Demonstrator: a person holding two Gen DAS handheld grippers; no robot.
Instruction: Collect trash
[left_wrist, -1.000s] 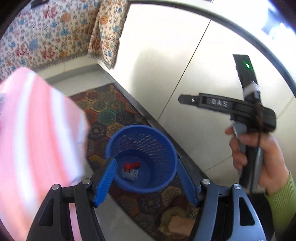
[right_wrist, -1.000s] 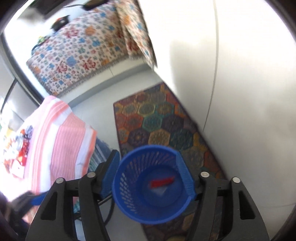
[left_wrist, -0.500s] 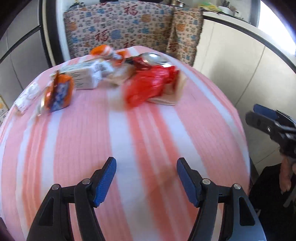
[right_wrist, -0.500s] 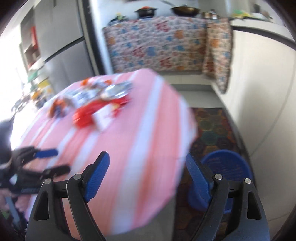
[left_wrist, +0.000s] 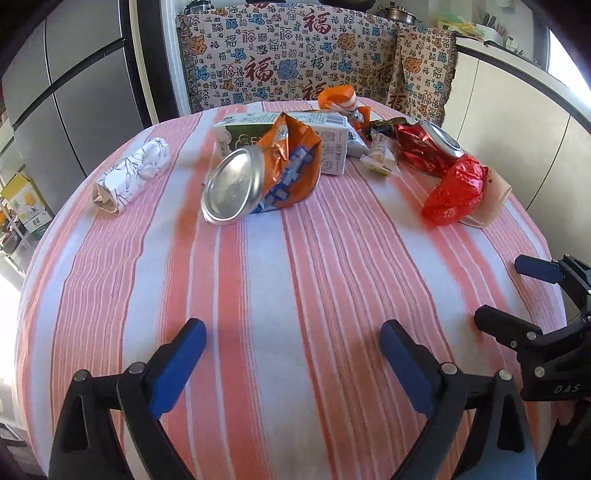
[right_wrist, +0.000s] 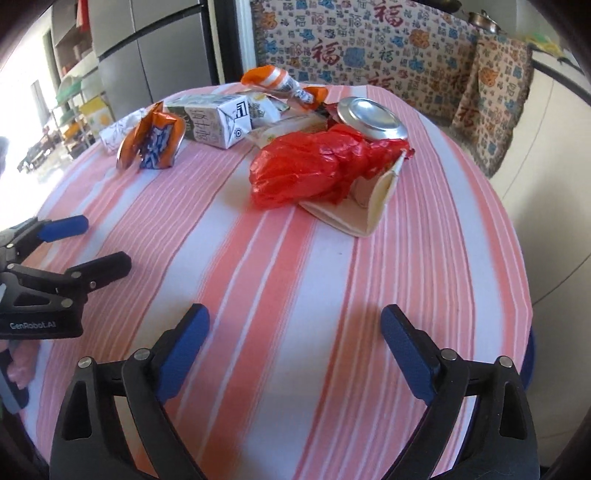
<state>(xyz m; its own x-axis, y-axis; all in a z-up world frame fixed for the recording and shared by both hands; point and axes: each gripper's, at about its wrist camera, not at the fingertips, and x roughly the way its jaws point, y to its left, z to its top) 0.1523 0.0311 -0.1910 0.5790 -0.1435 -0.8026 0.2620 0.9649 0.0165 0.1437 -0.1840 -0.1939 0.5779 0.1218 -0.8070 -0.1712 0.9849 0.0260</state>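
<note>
Both jaws have just been opening; nothing is held. The left gripper (left_wrist: 291, 354) is spread wide at the table's (left_wrist: 295, 277) near edge. The trash is heaped toward the far edge. The red bag (right_wrist: 314, 166) lies nearest the gaping right gripper (right_wrist: 295, 343). The can (right_wrist: 369, 118) is partly hidden behind the bag.

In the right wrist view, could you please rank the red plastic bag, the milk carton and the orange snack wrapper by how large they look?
1. red plastic bag, though it lies nearest the camera.
2. milk carton.
3. orange snack wrapper, close to the carton; unsure.
</note>
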